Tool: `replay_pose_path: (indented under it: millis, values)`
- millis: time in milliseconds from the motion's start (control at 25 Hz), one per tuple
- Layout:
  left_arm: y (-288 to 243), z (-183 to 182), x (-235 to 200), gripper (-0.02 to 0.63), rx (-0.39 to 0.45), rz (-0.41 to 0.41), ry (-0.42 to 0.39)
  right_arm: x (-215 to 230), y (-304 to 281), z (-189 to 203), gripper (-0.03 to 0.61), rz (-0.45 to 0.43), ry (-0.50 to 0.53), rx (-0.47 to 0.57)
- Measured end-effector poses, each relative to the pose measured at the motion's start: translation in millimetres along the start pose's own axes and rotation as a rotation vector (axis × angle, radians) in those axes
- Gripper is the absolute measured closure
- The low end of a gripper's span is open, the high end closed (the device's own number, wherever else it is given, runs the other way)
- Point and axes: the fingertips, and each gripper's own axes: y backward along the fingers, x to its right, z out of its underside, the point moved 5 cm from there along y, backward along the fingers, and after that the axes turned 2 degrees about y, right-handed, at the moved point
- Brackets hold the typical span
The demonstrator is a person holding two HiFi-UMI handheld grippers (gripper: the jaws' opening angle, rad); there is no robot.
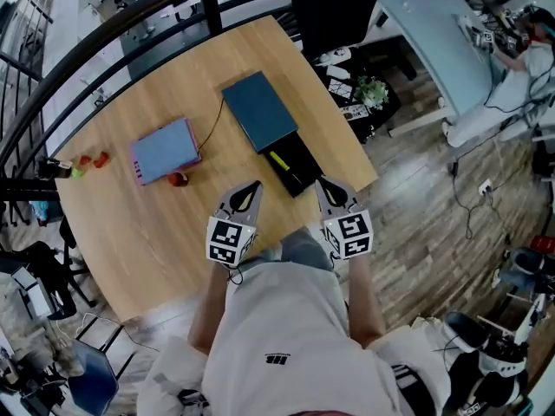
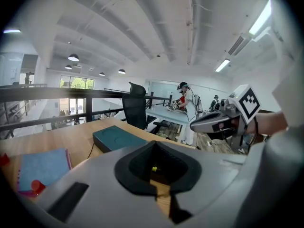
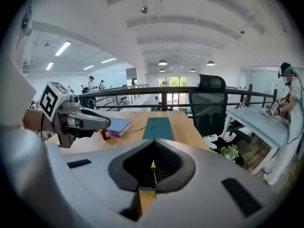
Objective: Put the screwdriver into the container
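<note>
Looking done imo: screwdriver (image 1: 279,160) sits in the container (image 1: 303,153), our left gripper (image 1: 251,185) & right gripper (image 1: 325,183) both closed, empty.

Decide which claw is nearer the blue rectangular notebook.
Left. The left claw is right of the blue rectangular notebook; the right claw lies farther right.

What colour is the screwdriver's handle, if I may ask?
Yellow-green, on the screwdriver; the head view shows it best.
</note>
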Motion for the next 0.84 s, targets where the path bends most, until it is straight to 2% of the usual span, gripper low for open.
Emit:
replay_pose_path:
  millis: [440,840]
  values:
    - [5.8,-9.0,19.2,0.607,0.024,0.040,-0.028,-10.4,32.8,0.7,0.584,0.021,-0.042,0.051]
    - [-7.5,-16.8,28.9,0.607,0.032,0.049,-0.036,-5.0,39.3,-3.0,0.584,0.000,-0.040,0.090]
